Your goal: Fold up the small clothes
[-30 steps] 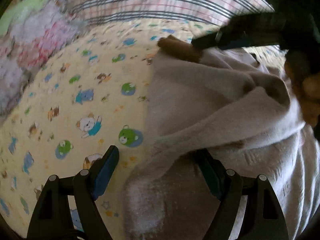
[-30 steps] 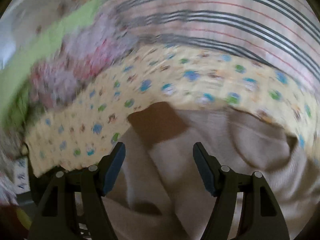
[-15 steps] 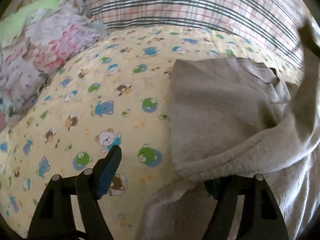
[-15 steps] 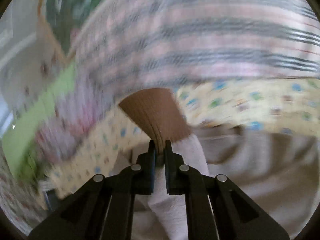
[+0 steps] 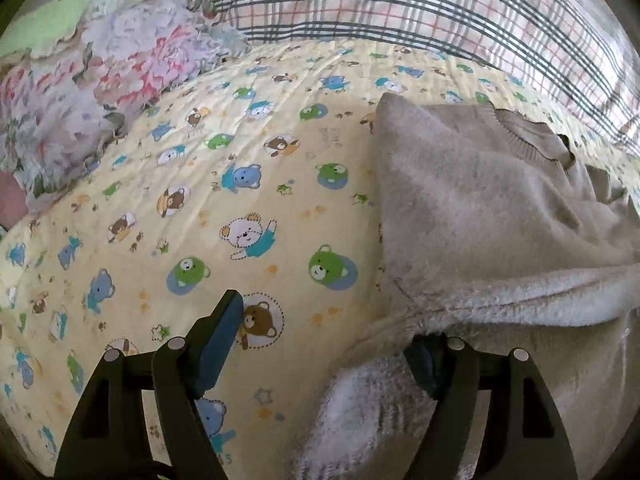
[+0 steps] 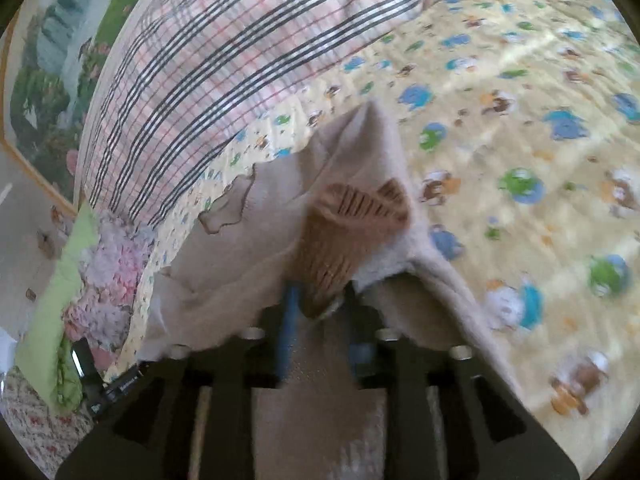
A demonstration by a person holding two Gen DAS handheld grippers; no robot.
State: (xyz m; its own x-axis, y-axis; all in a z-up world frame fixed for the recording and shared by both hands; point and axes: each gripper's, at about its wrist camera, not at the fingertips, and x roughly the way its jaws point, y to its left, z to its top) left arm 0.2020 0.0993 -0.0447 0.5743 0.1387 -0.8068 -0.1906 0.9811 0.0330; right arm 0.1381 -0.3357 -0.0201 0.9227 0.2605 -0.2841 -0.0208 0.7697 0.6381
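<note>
A small beige fleece garment (image 5: 472,200) lies on a yellow sheet (image 5: 248,184) printed with bears. A fold of it runs across the lower right of the left wrist view. My left gripper (image 5: 324,340) is open; the cloth drapes over its right finger, whose pad is mostly hidden. In the right wrist view my right gripper (image 6: 320,300) is shut on the garment's brown ribbed cuff (image 6: 336,240) and holds the sleeve up over the beige body (image 6: 240,256).
A plaid pillow (image 5: 400,4) lies along the far side of the bed. A pink and white floral quilt (image 5: 100,80) with a green edge is bunched at the far left. The bear-print sheet (image 6: 520,128) spreads to the right in the right wrist view.
My right gripper shut on the brown cuff, lifted the sleeve and swung it across the garment. The left gripper stayed open, with the view drawing back a little from the cloth.
</note>
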